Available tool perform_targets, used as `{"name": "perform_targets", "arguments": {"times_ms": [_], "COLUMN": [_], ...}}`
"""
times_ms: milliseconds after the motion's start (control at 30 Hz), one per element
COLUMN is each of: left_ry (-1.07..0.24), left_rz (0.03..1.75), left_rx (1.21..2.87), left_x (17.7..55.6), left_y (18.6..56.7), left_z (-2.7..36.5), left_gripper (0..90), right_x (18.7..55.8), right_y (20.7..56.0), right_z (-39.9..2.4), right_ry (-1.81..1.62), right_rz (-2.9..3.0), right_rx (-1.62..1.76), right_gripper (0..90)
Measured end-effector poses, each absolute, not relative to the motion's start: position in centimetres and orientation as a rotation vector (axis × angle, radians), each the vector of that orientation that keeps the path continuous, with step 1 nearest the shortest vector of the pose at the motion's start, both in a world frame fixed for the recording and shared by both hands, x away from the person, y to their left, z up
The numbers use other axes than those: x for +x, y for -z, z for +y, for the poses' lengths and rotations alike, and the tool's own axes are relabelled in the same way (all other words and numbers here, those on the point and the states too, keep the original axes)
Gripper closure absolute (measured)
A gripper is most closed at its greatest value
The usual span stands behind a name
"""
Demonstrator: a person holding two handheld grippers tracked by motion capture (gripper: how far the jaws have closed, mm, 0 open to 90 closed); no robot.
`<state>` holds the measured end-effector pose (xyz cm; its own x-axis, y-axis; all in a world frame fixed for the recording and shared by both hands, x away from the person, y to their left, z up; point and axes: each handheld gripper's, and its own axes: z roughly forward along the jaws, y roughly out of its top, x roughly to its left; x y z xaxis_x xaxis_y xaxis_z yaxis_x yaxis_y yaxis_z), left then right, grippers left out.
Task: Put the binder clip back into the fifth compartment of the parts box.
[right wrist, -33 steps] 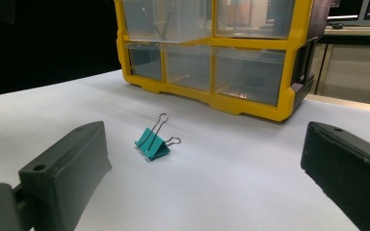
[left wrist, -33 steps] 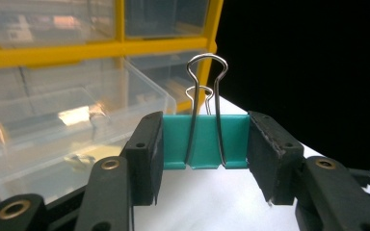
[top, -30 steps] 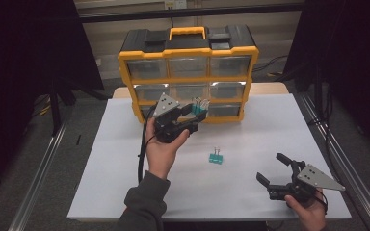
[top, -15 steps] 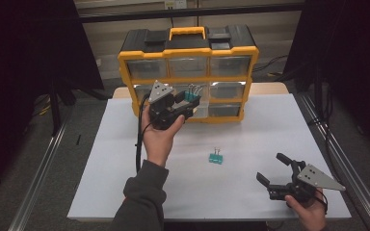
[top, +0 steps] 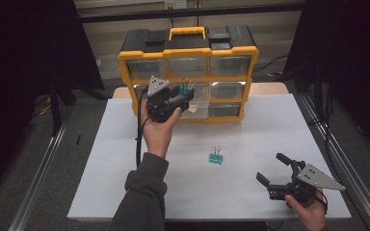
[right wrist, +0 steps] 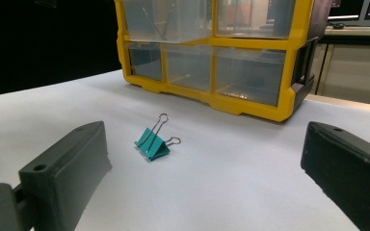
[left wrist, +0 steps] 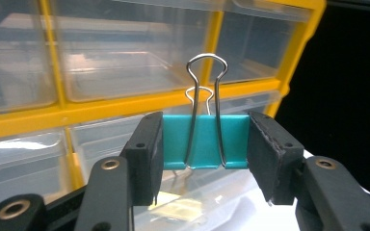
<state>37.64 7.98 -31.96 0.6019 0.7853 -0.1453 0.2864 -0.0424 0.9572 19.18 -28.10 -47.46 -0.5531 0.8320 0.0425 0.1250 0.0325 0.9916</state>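
My left gripper (top: 185, 93) is raised in front of the yellow drawer cabinet (top: 188, 48) and is shut on a teal binder clip (left wrist: 205, 141), whose wire handles point up. The clip (top: 188, 88) sits close to the middle row of clear drawers (left wrist: 115, 77). A second teal binder clip (top: 215, 157) lies on the white table (top: 125, 159) near the middle, also in the right gripper view (right wrist: 153, 141). My right gripper (top: 276, 171) rests low at the front right, open, nothing between its jaws, pointing toward that clip.
The cabinet stands at the table's far edge with three rows of clear drawers; a lower drawer (left wrist: 212, 202) looks pulled out below the held clip. Metal rails (top: 38, 183) run along both table sides. Dark surroundings lie beyond.
My left gripper has carried its clip up and away toward the cabinet's middle drawers. The right gripper and the clip on the table have stayed put.
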Motion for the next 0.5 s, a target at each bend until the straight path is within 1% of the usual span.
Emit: {"name": "perform_targets", "arguments": {"times_ms": [167,433,467,500], "left_ry": [-0.529,-0.555,-0.556,-0.552], "left_rz": [0.93,0.938,0.937,0.946], "left_rx": [1.591,1.612,1.605,1.607], "left_x": [38.16,38.63,38.69,38.72], "left_y": [32.27,32.64,32.7,32.74], "left_z": [8.14,8.2,8.13,7.97], "left_gripper": [49.9,49.3,46.3,38.1], "right_x": [19.13,19.15,19.15,19.16], "right_y": [47.42,47.44,47.44,47.45], "right_z": [-28.11,-28.12,-28.12,-28.11], "right_ry": [-1.576,-1.575,-1.575,-1.577], "right_rz": [1.736,1.737,1.737,1.736], "right_rx": [0.969,0.968,0.968,0.969], "right_gripper": [2.4,2.4,2.4,2.3]}}
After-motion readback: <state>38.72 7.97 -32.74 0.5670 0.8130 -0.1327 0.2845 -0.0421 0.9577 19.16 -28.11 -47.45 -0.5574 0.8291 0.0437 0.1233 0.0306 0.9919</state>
